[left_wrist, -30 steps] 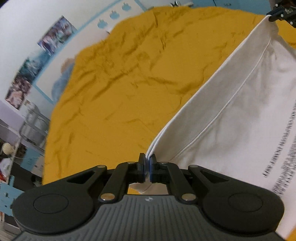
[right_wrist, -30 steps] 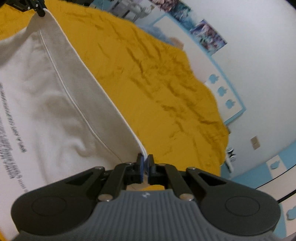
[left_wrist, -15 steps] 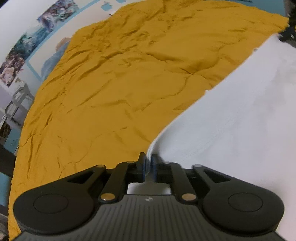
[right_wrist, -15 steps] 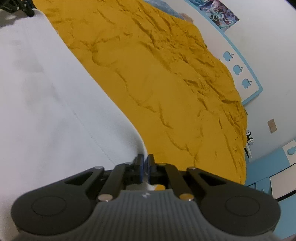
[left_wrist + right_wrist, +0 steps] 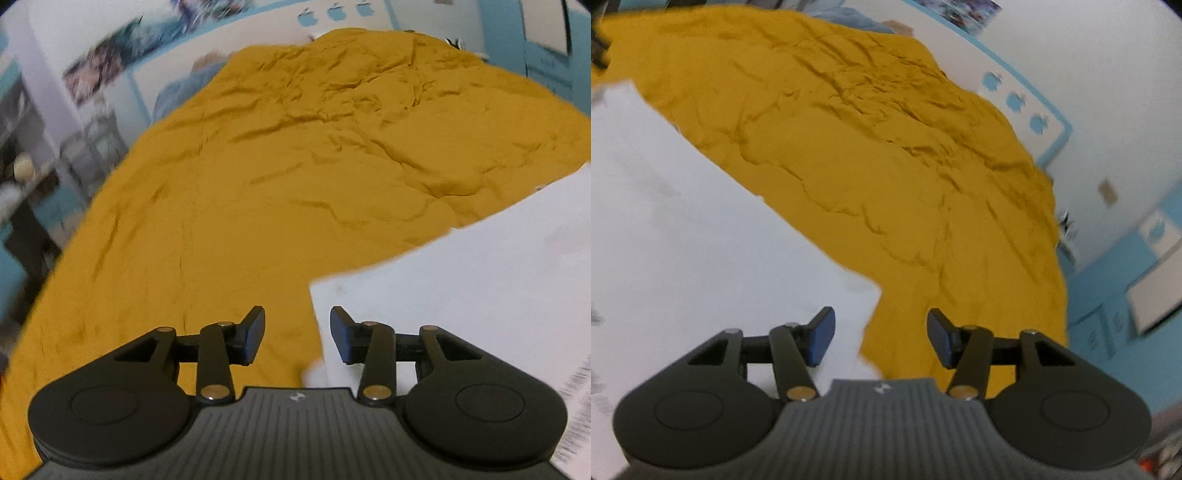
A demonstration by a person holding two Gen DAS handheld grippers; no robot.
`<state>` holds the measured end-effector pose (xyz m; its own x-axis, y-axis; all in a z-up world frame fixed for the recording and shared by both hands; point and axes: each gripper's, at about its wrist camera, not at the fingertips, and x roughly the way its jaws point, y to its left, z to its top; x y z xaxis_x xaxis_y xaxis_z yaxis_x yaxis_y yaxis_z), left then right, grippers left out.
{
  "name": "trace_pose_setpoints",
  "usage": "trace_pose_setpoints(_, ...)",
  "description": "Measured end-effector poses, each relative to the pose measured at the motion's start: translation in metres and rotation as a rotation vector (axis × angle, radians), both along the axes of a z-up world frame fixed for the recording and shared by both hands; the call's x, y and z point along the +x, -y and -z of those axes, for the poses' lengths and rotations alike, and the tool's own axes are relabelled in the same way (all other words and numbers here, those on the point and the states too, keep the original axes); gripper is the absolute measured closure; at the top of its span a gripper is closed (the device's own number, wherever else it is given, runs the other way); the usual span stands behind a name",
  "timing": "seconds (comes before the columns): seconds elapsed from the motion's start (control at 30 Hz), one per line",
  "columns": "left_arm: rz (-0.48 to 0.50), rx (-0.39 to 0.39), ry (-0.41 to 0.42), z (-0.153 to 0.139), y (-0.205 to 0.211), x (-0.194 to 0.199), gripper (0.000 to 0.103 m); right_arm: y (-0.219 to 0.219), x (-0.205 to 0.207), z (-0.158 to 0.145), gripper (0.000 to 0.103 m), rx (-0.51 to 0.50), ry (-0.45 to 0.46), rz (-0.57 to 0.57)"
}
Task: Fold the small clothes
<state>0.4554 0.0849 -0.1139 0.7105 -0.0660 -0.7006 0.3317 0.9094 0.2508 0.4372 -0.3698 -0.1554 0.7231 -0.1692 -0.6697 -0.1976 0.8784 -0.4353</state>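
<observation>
Left wrist view first: the biggest thing here is the mustard-yellow bedspread (image 5: 295,177), creased all over and running ahead of the left gripper (image 5: 297,334) to the far wall. On it, ahead and to the right of that gripper, lies the white garment (image 5: 480,295), flat, with one square corner just in front of the right-hand finger. Some grey printed lettering (image 5: 576,398) shows at the garment's near right edge (too smeared to read).

From the other side, the right gripper (image 5: 881,338) sees the same cloth mirrored: the white garment (image 5: 701,240) spreads ahead and to its left, its corner reaching in between the two fingers, over the bedspread (image 5: 905,166).

Both grippers stand spread wide, pinching nothing; the blue pads (image 5: 255,338) are bare, and the cloth lies free.

My guess is a fold has just been laid down and the next grab is due. The risk, as I see it, is a low pinch catching the yellow bedspread along with the hem, since the corner lies tight against it; lifting then would drag the sheet and skew the fold. Uneven grabs by the two sides could also pull the edge crooked.
</observation>
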Motion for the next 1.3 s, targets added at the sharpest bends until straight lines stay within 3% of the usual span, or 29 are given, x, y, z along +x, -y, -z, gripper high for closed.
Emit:
trace_pose_setpoints(0.13, -0.021, -0.180, -0.108, -0.016, -0.031, -0.042, 0.052, 0.011, -0.049, -0.022, 0.053, 0.221, -0.035, 0.097)
trace_pose_setpoints(0.23, -0.047, -0.308, -0.138, -0.017, -0.052, -0.078, 0.040, 0.021, -0.088, -0.024, 0.053, 0.374, -0.060, 0.201)
trace_pose_setpoints(0.27, -0.065, -0.334, -0.147, -0.015, -0.058, -0.089, 0.036, 0.024, -0.101, -0.022, 0.053, 0.423, -0.068, 0.227)
trace_pose_setpoints(0.5, -0.183, -0.593, -0.257, 0.026, -0.099, -0.140, 0.036, 0.054, -0.186, 0.011, 0.053, 0.771, -0.056, 0.420)
trace_pose_setpoints(0.6, -0.255, -0.653, -0.308, 0.046, -0.112, -0.145, 0.040, 0.072, -0.211, 0.032, 0.056, 0.934, -0.052, 0.530)
trace_pose_setpoints(0.7, -0.305, -0.760, -0.307, 0.058, -0.122, -0.153, 0.044, 0.089, -0.226, 0.052, 0.059, 1.133, -0.021, 0.611)
trace_pose_setpoints(0.77, -0.344, -0.807, -0.314, 0.064, -0.125, -0.151, 0.058, 0.090, -0.227, 0.062, 0.063, 1.228, -0.009, 0.641)
trace_pose_setpoints(0.8, -0.355, -0.816, -0.317, 0.067, -0.126, -0.151, 0.064, 0.088, -0.225, 0.067, 0.066, 1.233, -0.006, 0.658)
trace_pose_setpoints(0.83, -0.358, -0.809, -0.313, 0.069, -0.125, -0.150, 0.083, 0.085, -0.223, 0.072, 0.073, 1.223, -0.012, 0.680)
trace_pose_setpoints(0.87, -0.363, -0.795, -0.310, 0.072, -0.123, -0.152, 0.089, 0.084, -0.221, 0.078, 0.093, 1.212, -0.026, 0.706)
trace_pose_setpoints(0.9, -0.369, -0.777, -0.308, 0.073, -0.121, -0.152, 0.092, 0.082, -0.222, 0.083, 0.103, 1.197, -0.029, 0.732)
trace_pose_setpoints(1.0, -0.341, -0.689, -0.271, 0.057, -0.112, -0.155, 0.096, 0.076, -0.230, 0.078, 0.103, 1.166, 0.008, 0.729)
trace_pose_setpoints(1.07, -0.302, -0.588, -0.244, 0.044, -0.102, -0.155, 0.096, 0.069, -0.232, 0.067, 0.103, 1.051, 0.021, 0.689)
trace_pose_setpoints(1.13, -0.264, -0.453, -0.234, 0.046, -0.084, -0.156, 0.096, 0.064, -0.231, 0.068, 0.103, 0.900, 0.004, 0.728)
trace_pose_setpoints(1.2, -0.260, -0.389, -0.258, 0.060, -0.071, -0.150, 0.096, 0.072, -0.235, 0.086, 0.103, 0.919, -0.031, 0.749)
trace_pose_setpoints(1.3, -0.263, -0.355, -0.256, 0.073, -0.066, -0.149, 0.094, 0.069, -0.236, 0.092, 0.103, 0.900, -0.046, 0.726)
